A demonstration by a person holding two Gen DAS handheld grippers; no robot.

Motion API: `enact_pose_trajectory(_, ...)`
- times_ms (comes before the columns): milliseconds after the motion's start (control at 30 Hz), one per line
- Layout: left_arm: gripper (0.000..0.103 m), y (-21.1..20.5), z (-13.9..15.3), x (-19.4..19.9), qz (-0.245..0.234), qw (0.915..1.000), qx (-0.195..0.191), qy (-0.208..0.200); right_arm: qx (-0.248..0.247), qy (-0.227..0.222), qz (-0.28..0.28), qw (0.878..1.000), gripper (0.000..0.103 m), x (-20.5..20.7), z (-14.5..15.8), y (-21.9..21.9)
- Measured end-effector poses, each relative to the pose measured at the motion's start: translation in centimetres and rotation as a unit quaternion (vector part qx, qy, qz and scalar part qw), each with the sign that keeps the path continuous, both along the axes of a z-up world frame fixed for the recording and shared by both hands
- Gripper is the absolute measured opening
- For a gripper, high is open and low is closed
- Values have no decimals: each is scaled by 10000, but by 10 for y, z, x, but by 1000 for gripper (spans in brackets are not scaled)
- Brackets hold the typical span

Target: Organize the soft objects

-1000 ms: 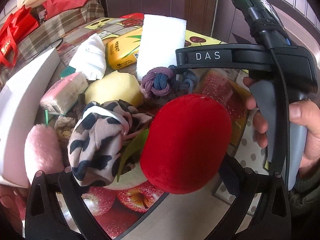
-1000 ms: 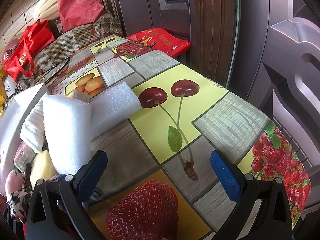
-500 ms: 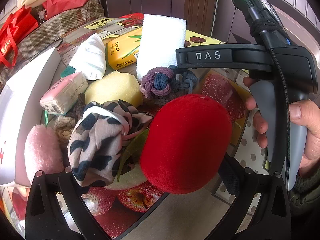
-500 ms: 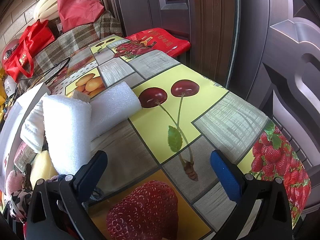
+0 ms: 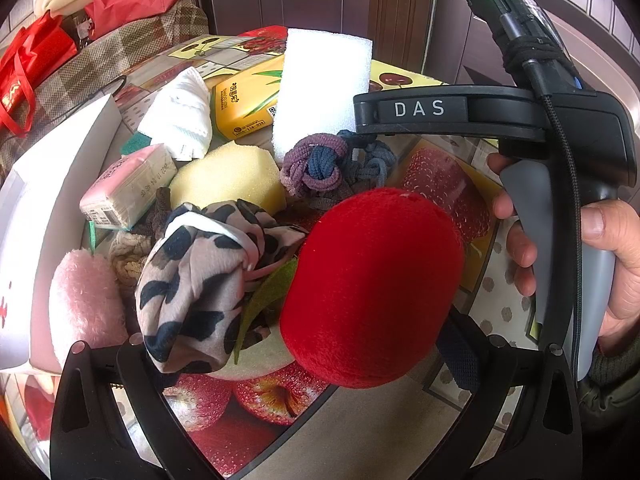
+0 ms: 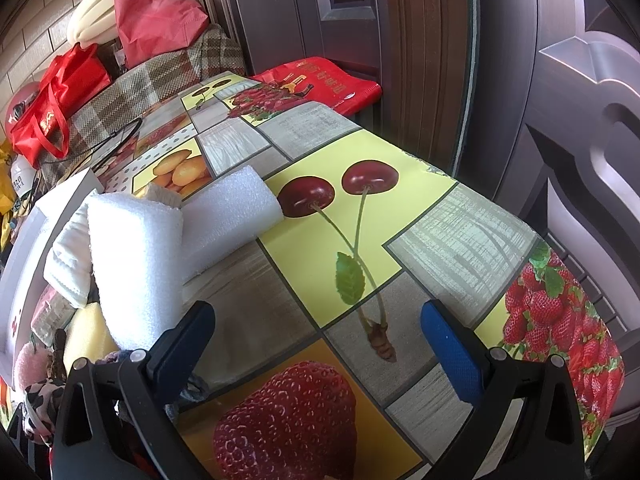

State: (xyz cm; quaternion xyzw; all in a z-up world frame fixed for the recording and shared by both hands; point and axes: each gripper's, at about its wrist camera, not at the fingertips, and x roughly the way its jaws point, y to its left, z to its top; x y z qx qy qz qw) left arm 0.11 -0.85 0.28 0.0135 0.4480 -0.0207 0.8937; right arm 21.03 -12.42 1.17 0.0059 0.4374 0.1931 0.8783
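Note:
My left gripper [image 5: 304, 344] is open, its fingers on either side of a spotted scarf [image 5: 200, 280] and a red plush ball [image 5: 372, 288], which lie on the table touching. Behind them are a pink plush [image 5: 84, 304], a yellow sponge [image 5: 228, 176], knotted hair ties [image 5: 316, 164], a tissue pack [image 5: 128, 188], a white towel [image 5: 180, 116], a yellow pack [image 5: 244, 100] and an upright white foam block [image 5: 320, 88]. My right gripper [image 6: 316, 344] is open and empty above the fruit-print tablecloth [image 6: 460, 240]. Its body [image 5: 560, 128] shows in the left wrist view.
A white box [image 5: 52, 184] stands open at the left of the pile. A second foam block [image 6: 228, 216] lies behind the upright one [image 6: 136, 268]. Red bags [image 6: 60, 96] and a checked cloth [image 6: 160, 84] sit beyond the table's far edge. A door [image 6: 400, 40] stands behind.
The white box at the left has shifted a little outward to the left. Both grippers and the soft objects stay where they were.

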Motion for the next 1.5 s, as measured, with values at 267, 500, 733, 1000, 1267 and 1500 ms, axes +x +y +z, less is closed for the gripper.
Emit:
enact_pose_trajectory(267, 102, -2, 0, 0, -31, 10000, -22, -20, -95, -39, 3, 9999, 103, 0, 0, 0)
enact_pose_trajectory(500, 102, -6, 9, -16, -233, 9990, -283, -260, 286, -40, -14, 9996, 103, -1, 5, -12)
enact_pose_trajectory(733, 103, 23, 66, -56, -614, 9838, -840, -1463, 1751, -753, 347, 9811, 103, -25, 34, -52)
enact_pose_trajectory(1000, 103, 105, 73, -75, 442, 9832, -108, -1765, 1064, -804, 1926, 9722, 103, -62, 46, -12)
enact_pose_trajectory(1267, 97, 104, 62, -75, 182, 9885, -133, -1498, 935, -765, 3149, 9414, 103, -98, 37, 13)
enact_pose_trajectory(1500, 95, 97, 49, -64, 108, 9925, -132, -1211, 628, -495, 3640, 9279, 70, -112, 20, 42)
